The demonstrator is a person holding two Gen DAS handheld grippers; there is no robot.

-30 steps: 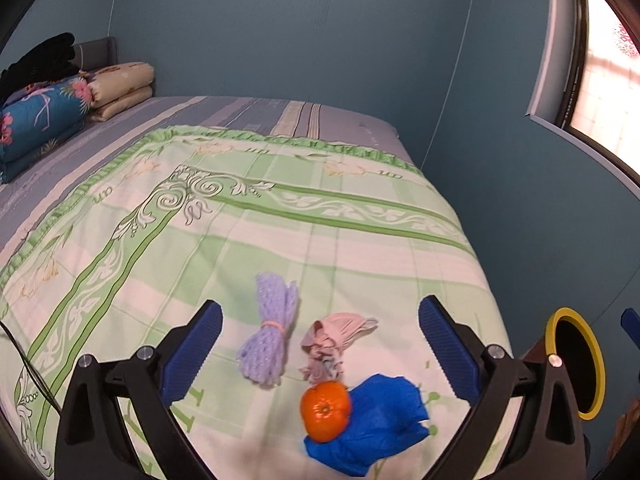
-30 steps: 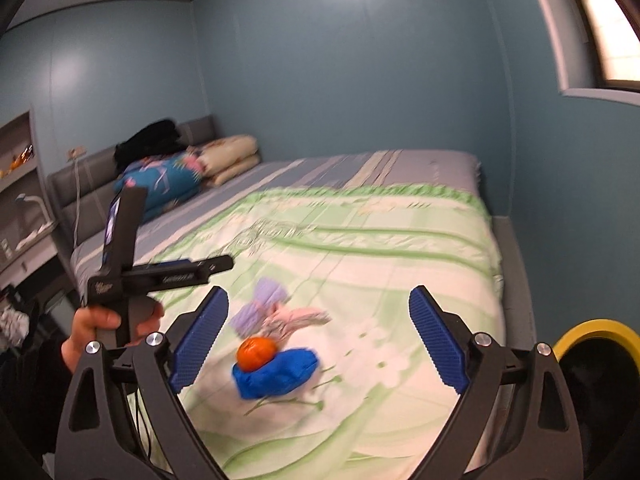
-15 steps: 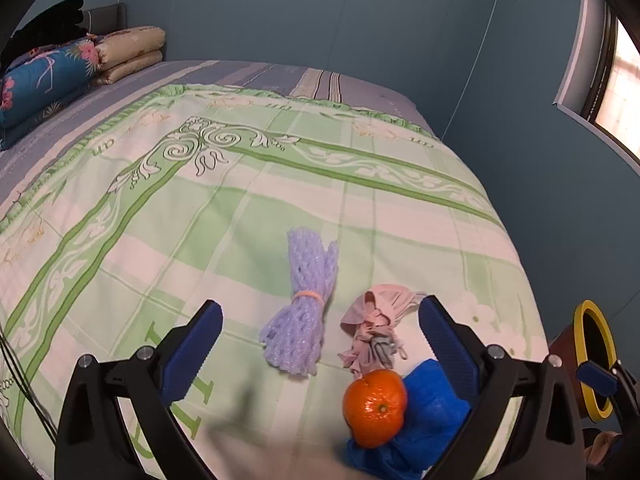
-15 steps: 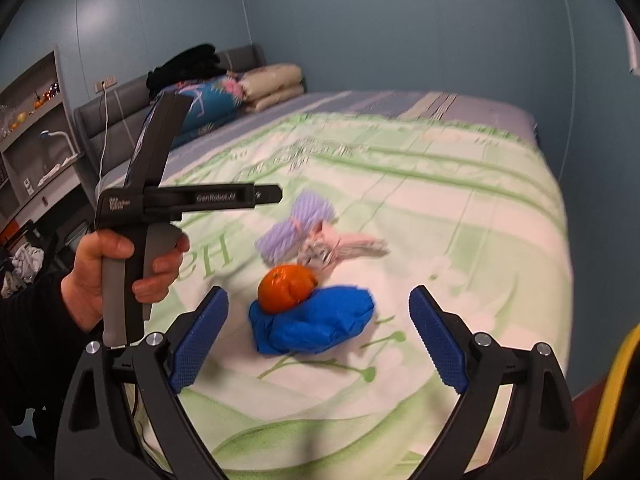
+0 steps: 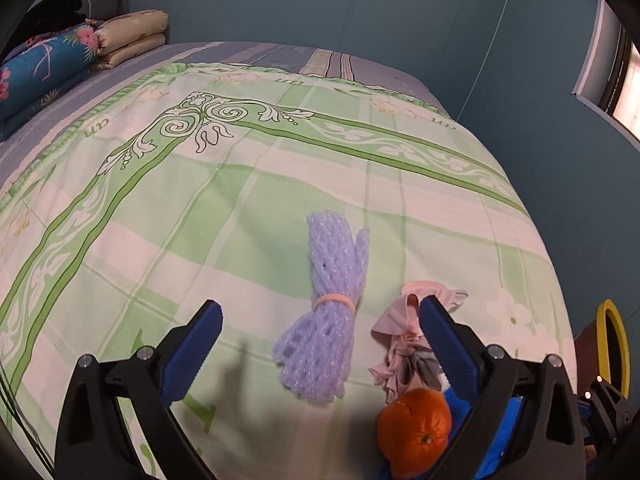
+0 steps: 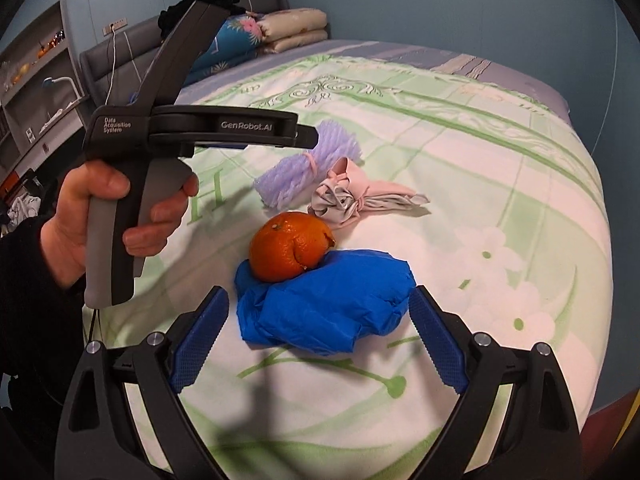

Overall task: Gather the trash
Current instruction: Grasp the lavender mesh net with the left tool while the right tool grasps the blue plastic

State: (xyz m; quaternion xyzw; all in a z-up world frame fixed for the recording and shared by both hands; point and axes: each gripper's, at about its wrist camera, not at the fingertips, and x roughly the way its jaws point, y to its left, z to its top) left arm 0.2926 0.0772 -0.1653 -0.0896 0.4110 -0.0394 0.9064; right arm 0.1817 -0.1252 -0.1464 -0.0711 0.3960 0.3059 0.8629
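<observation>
Four bits of trash lie clustered on a green bedspread [image 6: 500,152]: purple netting [image 5: 326,316], pink rag [image 6: 352,194], orange [image 6: 290,246] touching blue bag [image 6: 332,304]. Left gripper [image 5: 320,346] and right gripper [image 6: 318,334] hover above, jaws spread, empty.

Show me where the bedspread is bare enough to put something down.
Bare: the bedspread between the purple foam net and the pillows, and right of the blue bag. Crowded: net, pink cloth, orange and bag bunch together.
</observation>
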